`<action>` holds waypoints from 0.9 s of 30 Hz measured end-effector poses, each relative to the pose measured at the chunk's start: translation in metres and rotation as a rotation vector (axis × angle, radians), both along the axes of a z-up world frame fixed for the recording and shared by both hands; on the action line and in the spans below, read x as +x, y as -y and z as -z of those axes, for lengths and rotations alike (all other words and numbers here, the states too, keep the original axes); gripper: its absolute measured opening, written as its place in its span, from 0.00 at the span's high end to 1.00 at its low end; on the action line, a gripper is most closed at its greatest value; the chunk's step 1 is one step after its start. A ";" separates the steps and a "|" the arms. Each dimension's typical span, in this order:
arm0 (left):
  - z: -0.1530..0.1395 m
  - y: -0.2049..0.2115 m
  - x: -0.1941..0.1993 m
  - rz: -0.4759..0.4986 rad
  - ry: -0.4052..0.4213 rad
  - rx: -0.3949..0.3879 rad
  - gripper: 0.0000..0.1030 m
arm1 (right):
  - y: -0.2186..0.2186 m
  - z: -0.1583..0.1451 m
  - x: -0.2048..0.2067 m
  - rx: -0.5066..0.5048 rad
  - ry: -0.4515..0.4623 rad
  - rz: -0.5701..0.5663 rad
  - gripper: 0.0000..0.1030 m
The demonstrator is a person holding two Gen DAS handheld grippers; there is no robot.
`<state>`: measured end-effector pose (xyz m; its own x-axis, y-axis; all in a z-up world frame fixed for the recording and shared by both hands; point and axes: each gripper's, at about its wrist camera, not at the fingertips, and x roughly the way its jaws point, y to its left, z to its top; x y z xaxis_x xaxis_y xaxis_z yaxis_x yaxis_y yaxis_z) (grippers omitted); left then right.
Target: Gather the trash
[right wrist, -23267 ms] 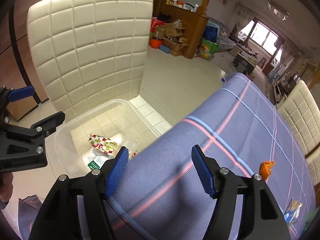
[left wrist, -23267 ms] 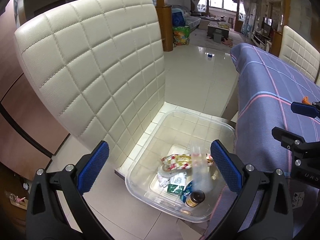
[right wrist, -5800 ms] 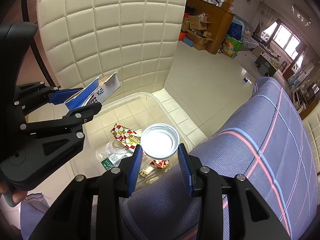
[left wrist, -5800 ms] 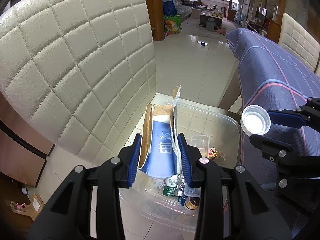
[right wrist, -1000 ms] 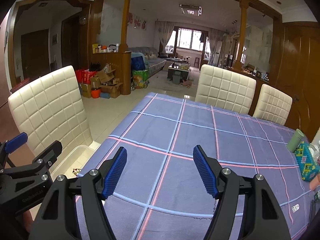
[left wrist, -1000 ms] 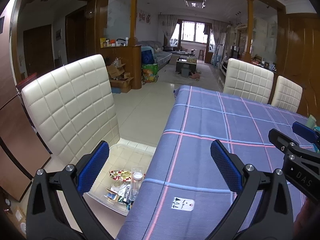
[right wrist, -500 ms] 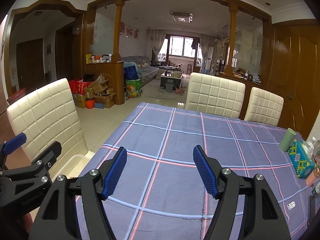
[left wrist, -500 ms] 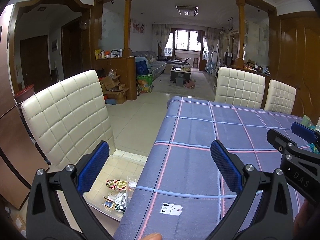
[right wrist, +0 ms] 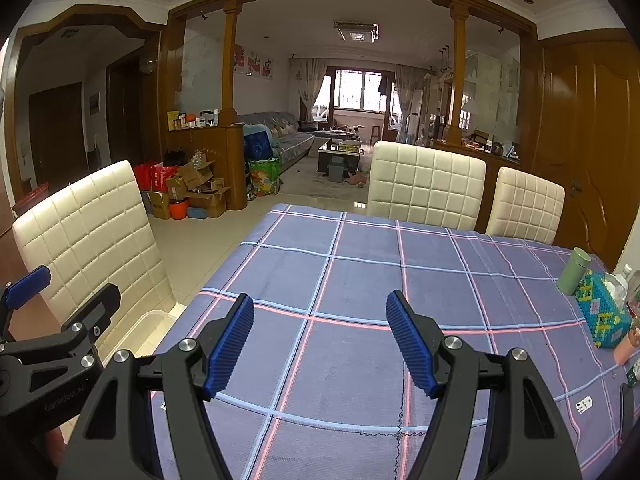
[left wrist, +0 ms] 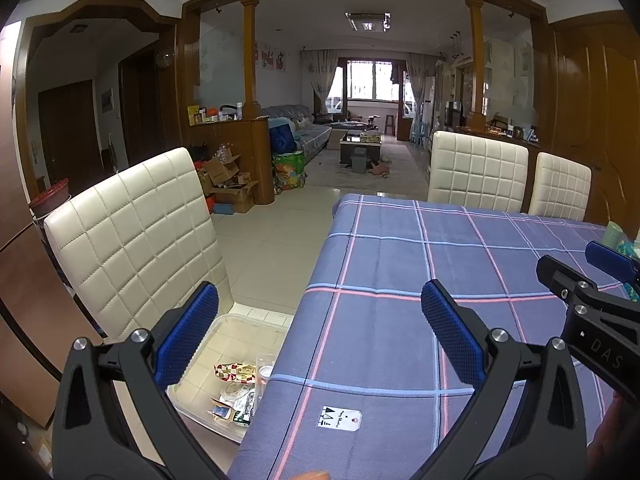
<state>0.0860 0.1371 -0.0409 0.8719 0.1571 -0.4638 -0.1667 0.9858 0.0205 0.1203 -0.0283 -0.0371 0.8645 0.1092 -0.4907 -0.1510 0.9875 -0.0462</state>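
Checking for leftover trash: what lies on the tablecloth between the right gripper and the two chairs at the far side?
Nothing; in the right wrist view the tablecloth is bare from the right gripper to both chairs.

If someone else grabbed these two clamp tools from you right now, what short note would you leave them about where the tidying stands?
Left gripper: jaws open, nothing in them, held above the near table edge.
Right gripper: jaws open, empty, over the checked tablecloth.
Trash: wrappers and a clear cup lie in the clear plastic bin on the floor, beside the white chair.
Done: the cloth in front of both grippers is bare apart from small tags.
Left: check the far right end, where a green cup, a beaded box and bottles stand; they may not be trash.
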 end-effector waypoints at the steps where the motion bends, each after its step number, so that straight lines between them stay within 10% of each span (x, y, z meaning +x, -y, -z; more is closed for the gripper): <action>1: 0.000 0.000 0.000 0.002 0.001 0.000 0.03 | 0.001 0.000 0.000 0.001 0.000 0.000 0.35; 27: 0.001 0.000 0.000 0.025 -0.012 -0.018 0.03 | 0.011 0.004 0.004 0.014 -0.017 0.004 0.35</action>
